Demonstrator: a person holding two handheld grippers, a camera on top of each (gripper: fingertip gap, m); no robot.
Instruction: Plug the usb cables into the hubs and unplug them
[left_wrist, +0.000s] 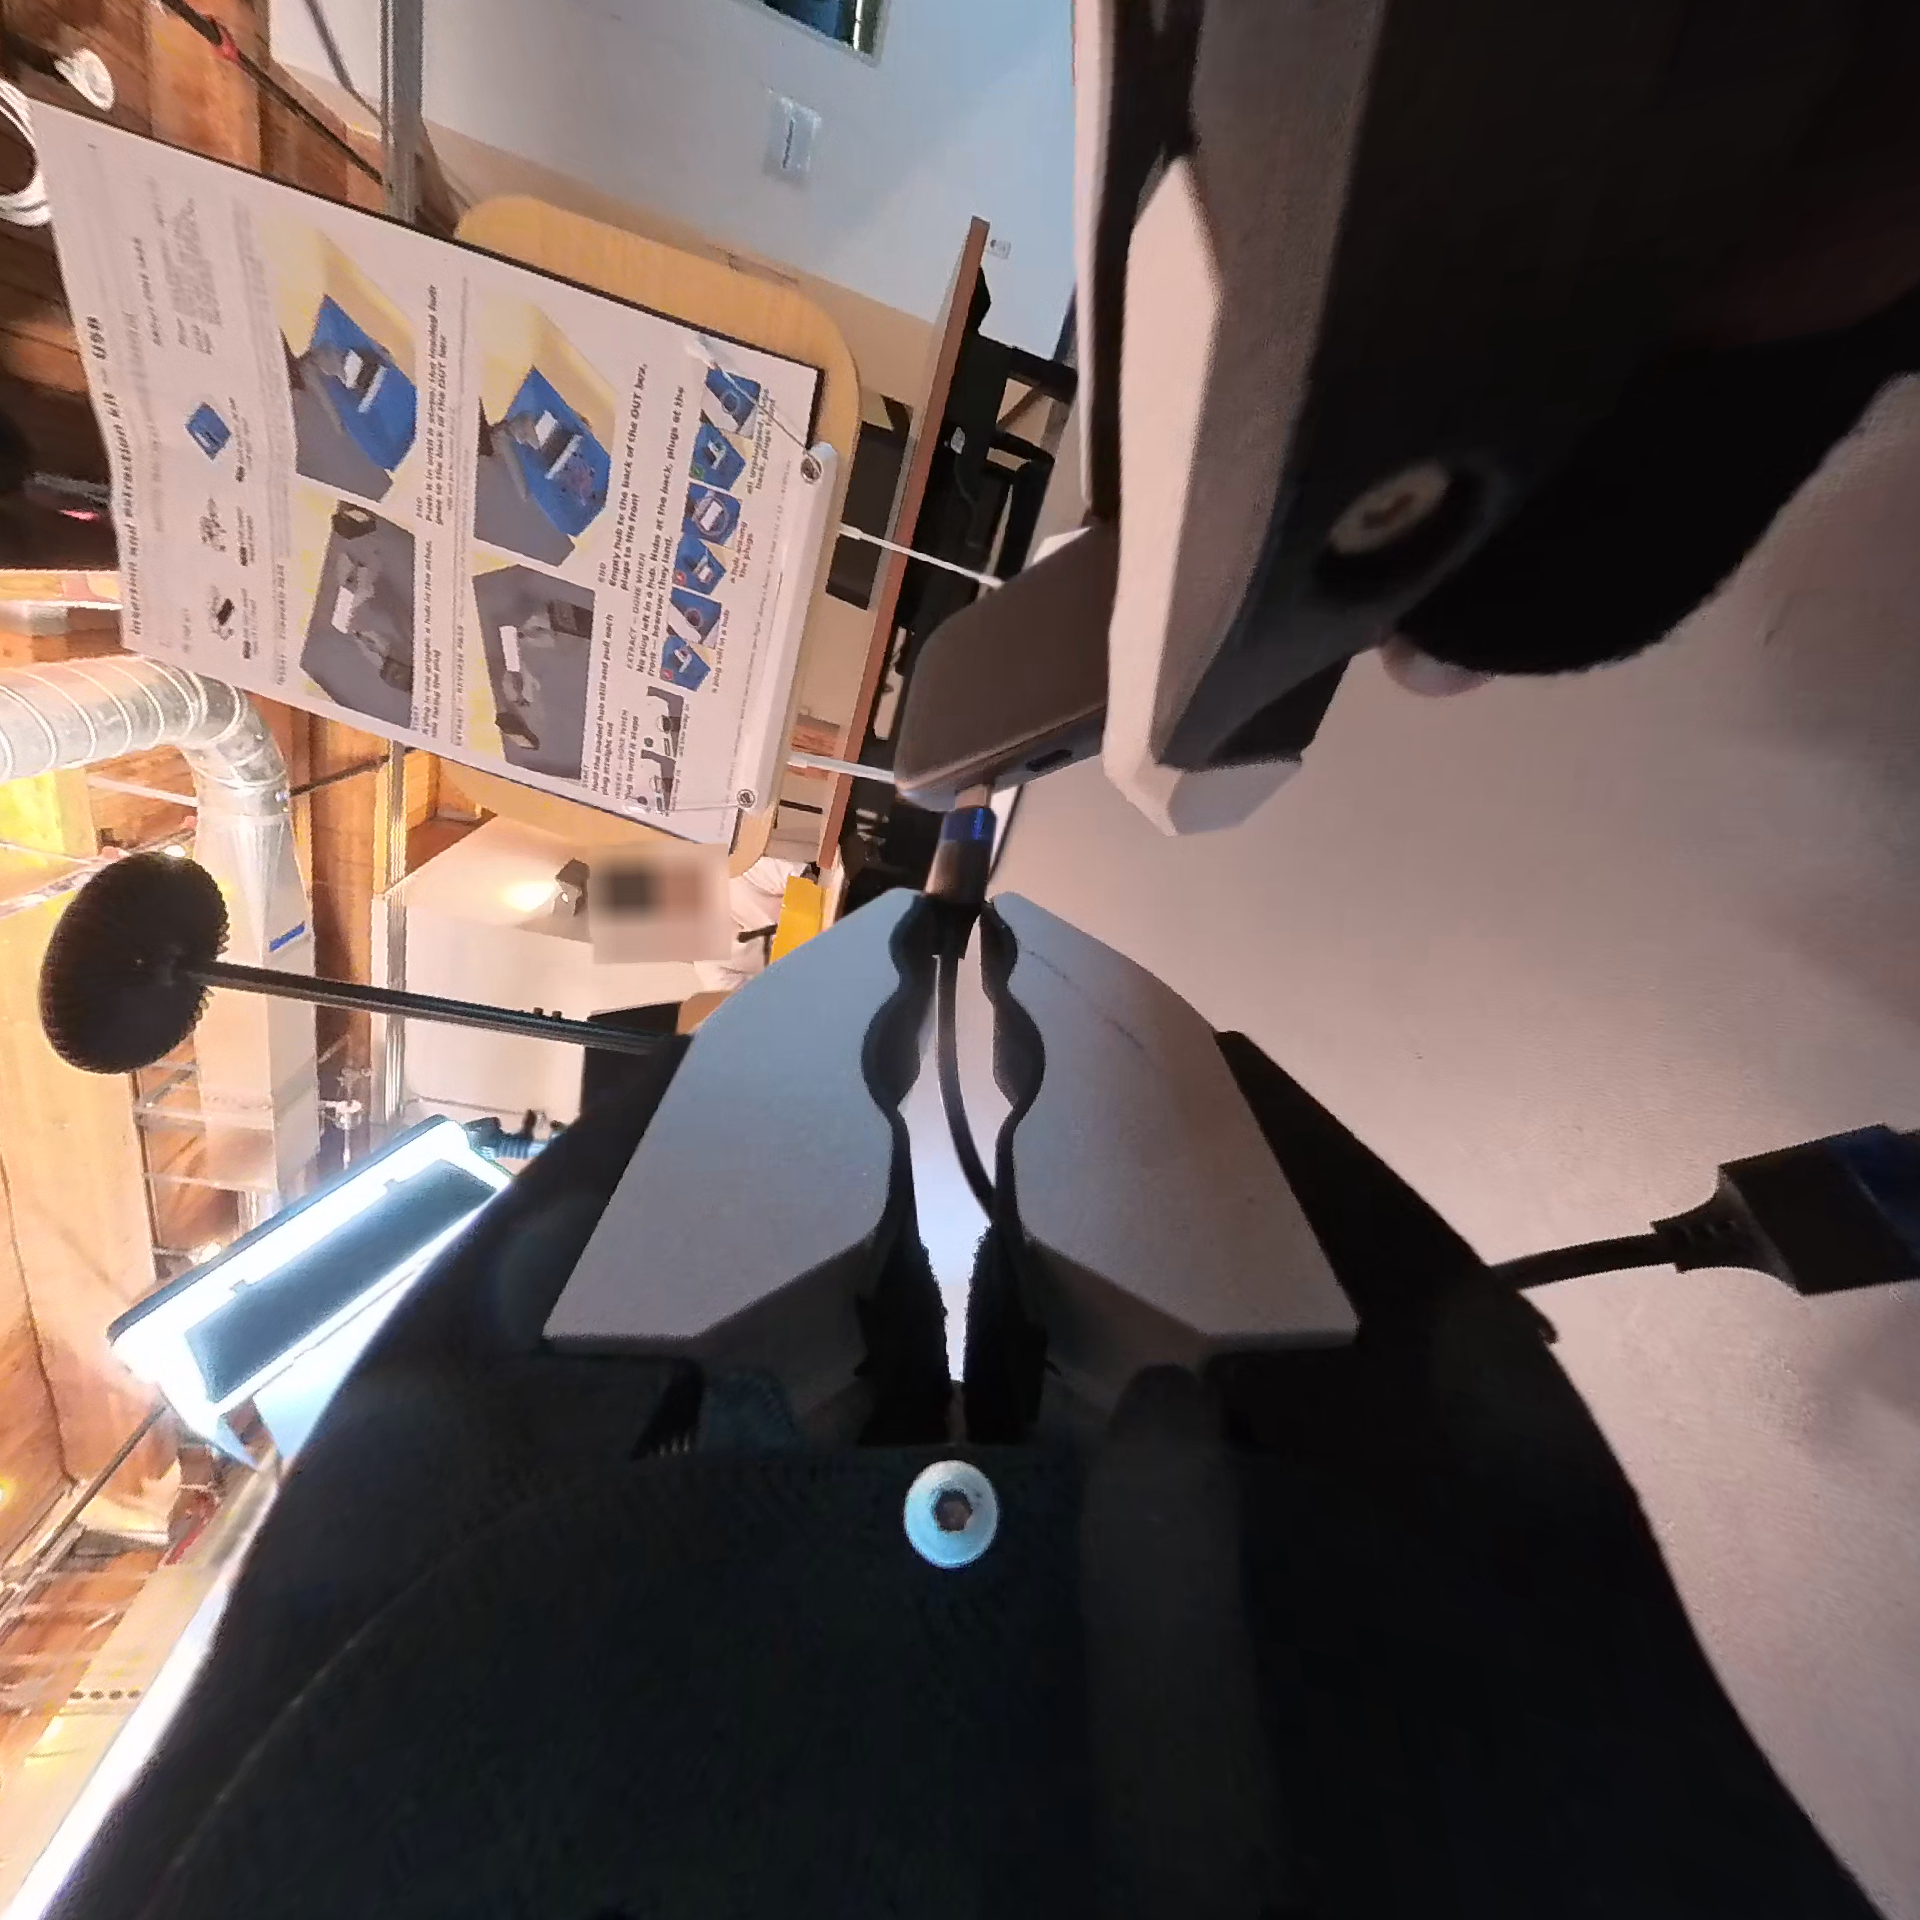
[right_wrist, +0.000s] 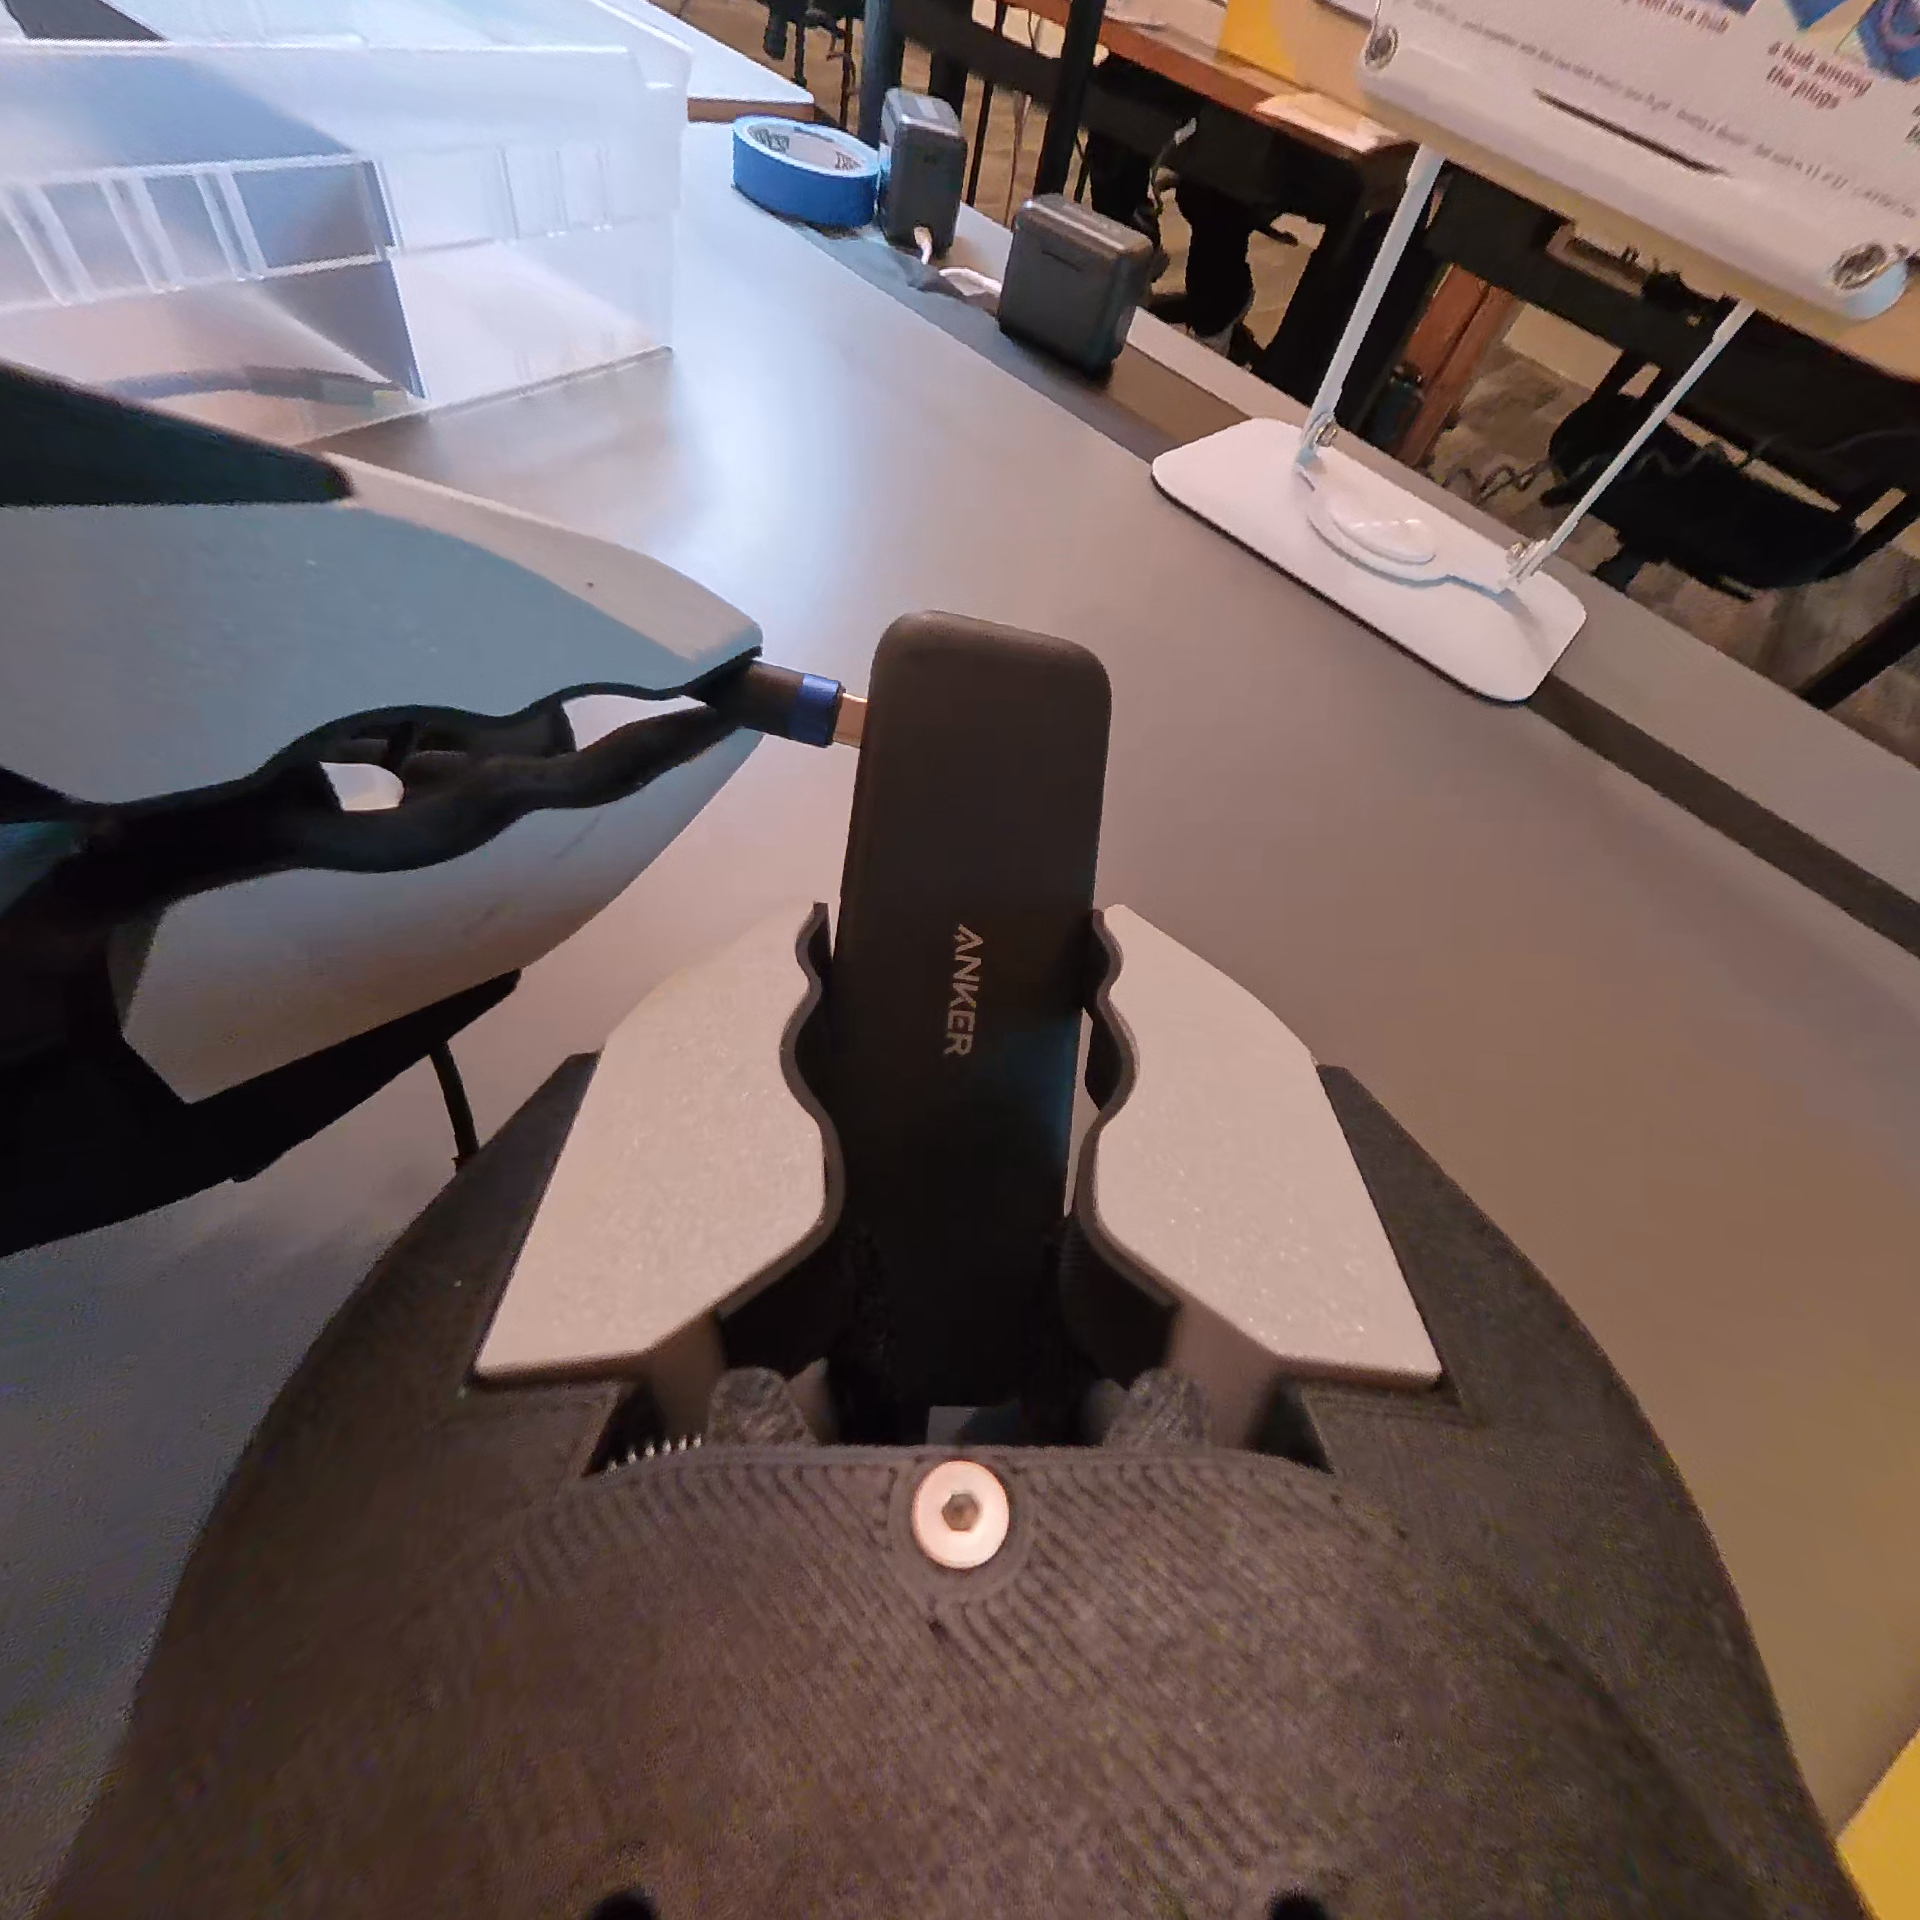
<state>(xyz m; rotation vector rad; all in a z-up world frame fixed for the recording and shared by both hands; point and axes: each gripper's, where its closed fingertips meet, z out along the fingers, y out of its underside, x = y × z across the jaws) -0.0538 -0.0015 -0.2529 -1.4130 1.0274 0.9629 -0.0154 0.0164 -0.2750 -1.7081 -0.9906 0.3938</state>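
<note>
My right gripper (right_wrist: 956, 935) is shut on a dark slim USB hub (right_wrist: 966, 831) and holds it upright above the grey table (right_wrist: 1351, 987). My left gripper (left_wrist: 951, 904) is shut on a black USB plug with a blue ring (left_wrist: 956, 847). The plug's metal tip sits in a port on the hub's side edge (left_wrist: 997, 696). In the right wrist view the left gripper (right_wrist: 743, 686) comes in from the left with the plug (right_wrist: 805, 707) against the hub. The cable (left_wrist: 961, 1101) runs back between the left fingers, and its other black plug (left_wrist: 1818, 1216) hangs at the right.
A clear plastic bin (right_wrist: 312, 208) stands at the back left of the table. A roll of blue tape (right_wrist: 800, 166) and two dark chargers (right_wrist: 1075, 281) lie at the far edge. A white stand (right_wrist: 1382, 561) bears an instruction sheet (left_wrist: 416, 468) at the right.
</note>
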